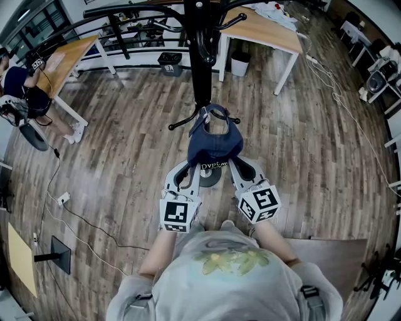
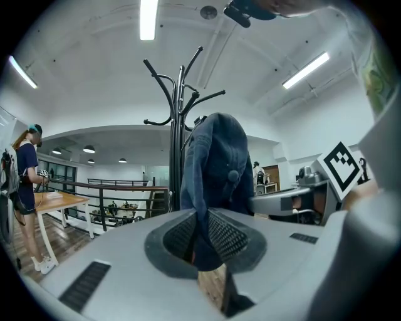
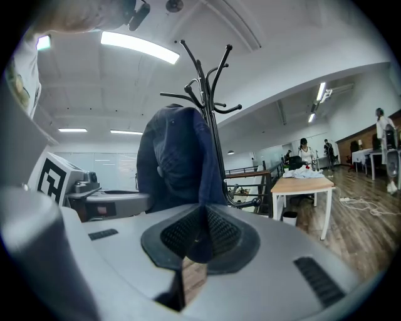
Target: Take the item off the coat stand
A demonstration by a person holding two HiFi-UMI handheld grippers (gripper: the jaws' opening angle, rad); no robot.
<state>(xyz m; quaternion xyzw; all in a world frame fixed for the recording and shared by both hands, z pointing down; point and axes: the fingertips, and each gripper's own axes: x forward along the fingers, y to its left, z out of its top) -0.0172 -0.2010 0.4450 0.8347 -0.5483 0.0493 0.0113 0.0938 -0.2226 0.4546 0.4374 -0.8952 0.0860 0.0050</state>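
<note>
The coat stand [image 1: 202,63] rose at twelve o'clock. The navy cap [image 1: 214,145] sat close against it, apparently not yet free. The left gripper [image 1: 190,172] and the right gripper [image 1: 241,169] had their fingers clamped on its edge, at seven and five o'clock. Pulling it away remained.

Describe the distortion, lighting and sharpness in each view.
Head view: strong fisheye, floor planks bow outward, even light, cap sharp. Left gripper view: dark round vignette, ceiling strip light blown out, near fingers slightly soft. Right gripper view: same vignette, coat stand silhouetted against the bright ceiling.
</note>
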